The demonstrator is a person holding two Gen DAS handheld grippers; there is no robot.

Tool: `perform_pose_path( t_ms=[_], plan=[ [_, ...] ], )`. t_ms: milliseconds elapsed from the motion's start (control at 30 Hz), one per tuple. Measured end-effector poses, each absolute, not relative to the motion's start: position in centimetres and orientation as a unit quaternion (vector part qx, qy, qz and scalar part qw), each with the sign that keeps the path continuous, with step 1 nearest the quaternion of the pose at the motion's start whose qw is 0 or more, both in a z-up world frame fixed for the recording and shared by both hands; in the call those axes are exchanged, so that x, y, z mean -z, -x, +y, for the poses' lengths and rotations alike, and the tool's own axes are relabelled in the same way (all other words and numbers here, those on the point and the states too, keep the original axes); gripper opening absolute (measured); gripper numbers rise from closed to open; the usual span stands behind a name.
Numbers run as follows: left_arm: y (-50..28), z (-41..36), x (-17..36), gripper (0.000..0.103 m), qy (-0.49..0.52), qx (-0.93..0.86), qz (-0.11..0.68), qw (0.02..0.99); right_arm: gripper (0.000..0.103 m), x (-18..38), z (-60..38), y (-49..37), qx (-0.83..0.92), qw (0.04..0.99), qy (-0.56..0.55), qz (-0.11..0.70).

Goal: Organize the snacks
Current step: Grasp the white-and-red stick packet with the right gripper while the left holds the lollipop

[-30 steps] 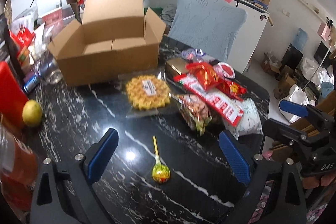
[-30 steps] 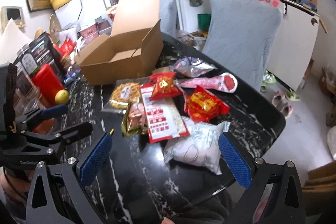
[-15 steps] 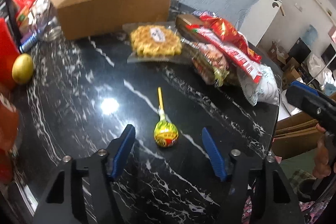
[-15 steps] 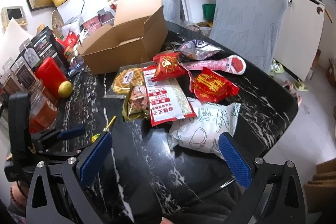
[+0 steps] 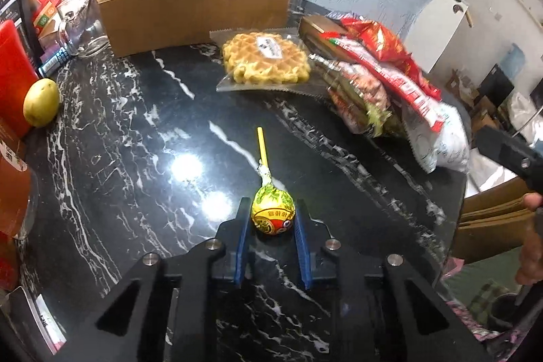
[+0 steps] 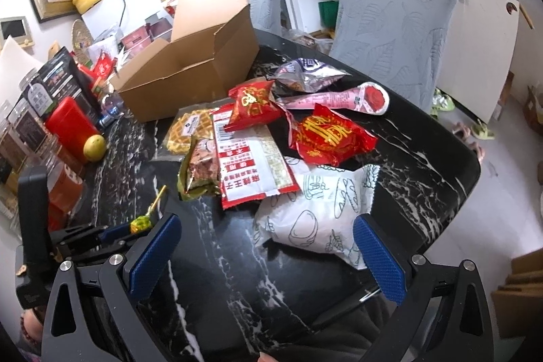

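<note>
L fingers [image 5: 242, 233] flank the lollipop [image 5: 272, 213]; bare bench [image 5: 135, 138] ahead and to their left up to the cardboard box [image 5: 197, 9]. Ahead-right, waffle pack [image 5: 266, 58] and the snack pile [image 5: 380, 80] block. R fingers [image 6: 154, 255] spread wide, white bread bag [image 6: 319, 216] just ahead between them.

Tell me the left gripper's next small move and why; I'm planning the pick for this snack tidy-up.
Probably a small straight lift. The left gripper has its blue pads tight against both sides of the lollipop, whose wrapped head seems still on the black marble table, stick pointing toward the open cardboard box. Raising it first should keep it from dragging before the carry to the box.
</note>
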State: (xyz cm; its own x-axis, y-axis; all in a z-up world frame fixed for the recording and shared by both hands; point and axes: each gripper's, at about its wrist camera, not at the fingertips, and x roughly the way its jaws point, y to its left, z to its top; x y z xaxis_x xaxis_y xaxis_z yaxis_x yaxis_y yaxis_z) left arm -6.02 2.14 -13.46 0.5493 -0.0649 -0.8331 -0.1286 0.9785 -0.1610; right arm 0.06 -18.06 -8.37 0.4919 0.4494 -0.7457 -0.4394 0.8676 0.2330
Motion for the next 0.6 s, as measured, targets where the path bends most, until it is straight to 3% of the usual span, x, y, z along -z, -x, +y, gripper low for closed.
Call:
perform_pose_path(
  t_ms=[300, 600],
  plan=[
    [5.8, 2.0, 9.3, 0.024, 0.103, -0.004, 0.431, 0.896, 0.101, 8.3, -18.4, -1.3, -0.265, 0.862, -0.020, 0.431],
    [4.8, 1.5, 7.1, 0.024, 0.093, 0.004, 0.401, 0.911, 0.080, 8.5, -16.7, -3.1, -0.324, 0.835, -0.020, 0.444]
  ],
)
